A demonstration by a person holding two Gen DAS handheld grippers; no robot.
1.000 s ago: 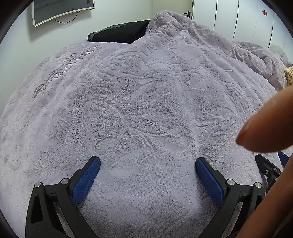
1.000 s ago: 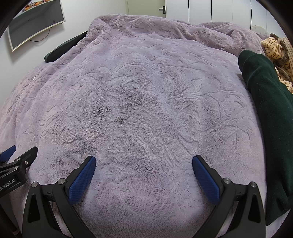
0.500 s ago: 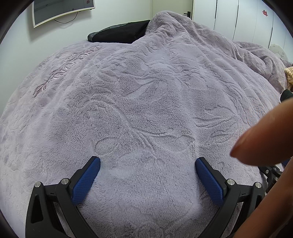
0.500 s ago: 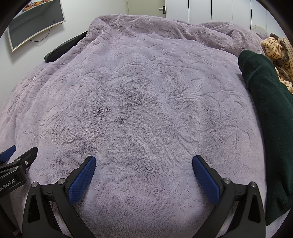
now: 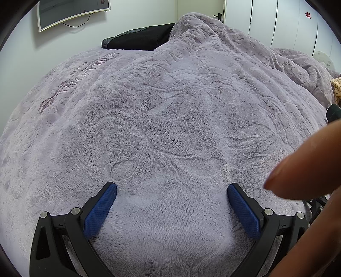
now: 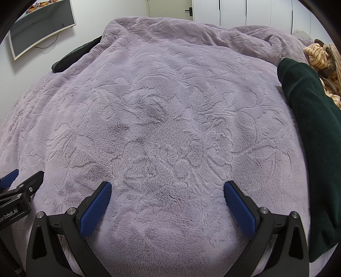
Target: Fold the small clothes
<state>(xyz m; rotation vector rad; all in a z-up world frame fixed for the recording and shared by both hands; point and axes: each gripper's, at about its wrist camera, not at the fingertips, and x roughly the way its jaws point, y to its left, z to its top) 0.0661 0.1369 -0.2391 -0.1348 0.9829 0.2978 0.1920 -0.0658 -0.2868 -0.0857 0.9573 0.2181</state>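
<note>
**Folding hasn't kicked off yet, as far as I can tell**

Looking from the nearest stuff outward: the left gripper [image 5: 171, 187] sits low over the purple blanket [image 5: 170, 127], jaws spread wide with nothing between the blue pads but fleece. A finger [image 5: 302, 170] pokes in from the right edge of that view, blurry and very near the lens, not touching any clothing. The right gripper [image 6: 167, 186] is the same story, spread wide and empty, just above the blanket.

Next out, the dark green garment [image 6: 315, 132] lies along the right side of the bed, well off to the side of the right gripper's fingers and not touching them. It looks like a long lumpy strip; can't say if it's partly folded or just dumped there. Just behind it there's an orange striped garment [image 6: 319, 55], crumpled in a heap. Farthest back, a black item [image 5: 140, 39] sits at the far edge under the wall screen [image 5: 72, 12].

My read: nothing is folded or stacked in view. Everything's left: pick a piece, drag it to the open middle, flatten, fold.
</note>
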